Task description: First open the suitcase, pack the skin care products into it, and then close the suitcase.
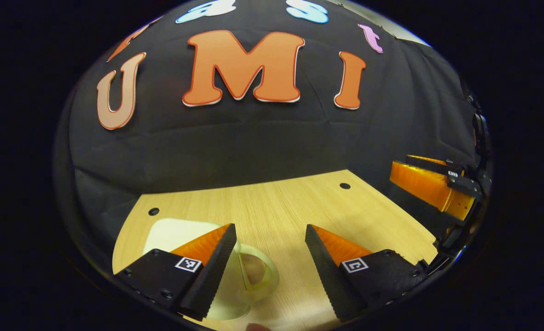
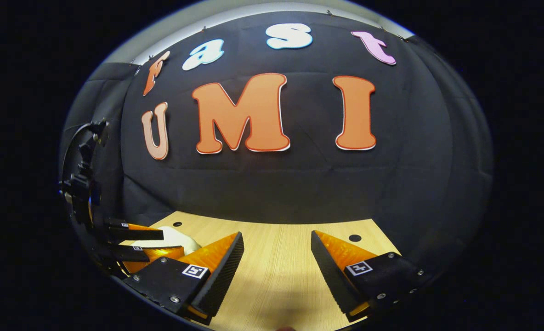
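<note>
Wooden surface [image 1: 276, 207] runs under both tongs, and in the left gripper view a pale, rounded, cream-white thing [image 1: 173, 232] lies at its left, partly behind the left finger, with a translucent greenish ring-shaped piece [image 1: 260, 271] just beside it; whether this is the suitcase I cannot tell. Left tongs [image 1: 270, 234] hang open, holding nothing. Right tongs [image 2: 276, 241] are open too, above bare wood.

A pale, cream-white suitcase [image 1: 171, 232] lies on the counter [image 1: 276, 207] at its left part, and just beside it stands a clear, greenish jar [image 1: 253, 271].
</note>
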A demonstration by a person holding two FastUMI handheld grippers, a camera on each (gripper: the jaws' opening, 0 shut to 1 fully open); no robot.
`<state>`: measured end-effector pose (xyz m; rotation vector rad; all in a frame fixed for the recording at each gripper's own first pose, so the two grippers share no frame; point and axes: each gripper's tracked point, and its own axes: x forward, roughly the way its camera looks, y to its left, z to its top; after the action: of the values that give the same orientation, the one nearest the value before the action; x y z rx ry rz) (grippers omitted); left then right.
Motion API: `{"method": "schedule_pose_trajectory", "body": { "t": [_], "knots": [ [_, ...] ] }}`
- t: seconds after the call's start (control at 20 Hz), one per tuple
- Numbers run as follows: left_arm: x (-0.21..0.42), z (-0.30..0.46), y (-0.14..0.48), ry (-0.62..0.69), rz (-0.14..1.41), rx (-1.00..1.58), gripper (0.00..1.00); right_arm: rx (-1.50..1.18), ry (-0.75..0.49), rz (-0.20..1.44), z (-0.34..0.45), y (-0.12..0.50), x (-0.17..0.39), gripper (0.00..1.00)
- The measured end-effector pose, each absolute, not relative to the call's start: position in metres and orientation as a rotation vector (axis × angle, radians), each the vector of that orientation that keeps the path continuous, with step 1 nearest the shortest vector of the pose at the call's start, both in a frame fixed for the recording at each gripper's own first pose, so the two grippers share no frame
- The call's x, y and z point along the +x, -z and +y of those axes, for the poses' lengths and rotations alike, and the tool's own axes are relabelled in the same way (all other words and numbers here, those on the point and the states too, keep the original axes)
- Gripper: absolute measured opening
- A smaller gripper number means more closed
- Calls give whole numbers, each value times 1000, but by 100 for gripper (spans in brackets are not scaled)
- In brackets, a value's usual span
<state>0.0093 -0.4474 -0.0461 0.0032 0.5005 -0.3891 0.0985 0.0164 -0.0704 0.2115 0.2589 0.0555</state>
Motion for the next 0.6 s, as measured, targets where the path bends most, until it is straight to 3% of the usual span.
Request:
{"method": "schedule_pose_trajectory", "body": {
  "t": [0.4, 0.6],
  "knots": [
    [6, -414, -43, 249, 157, -50, 98, 147, -75, 73, 43, 14, 103, 93],
    [-4, -407, -55, 201, 83, -89, 98, 99, -58, -34, 52, 3, 95, 93]
  ]
}}
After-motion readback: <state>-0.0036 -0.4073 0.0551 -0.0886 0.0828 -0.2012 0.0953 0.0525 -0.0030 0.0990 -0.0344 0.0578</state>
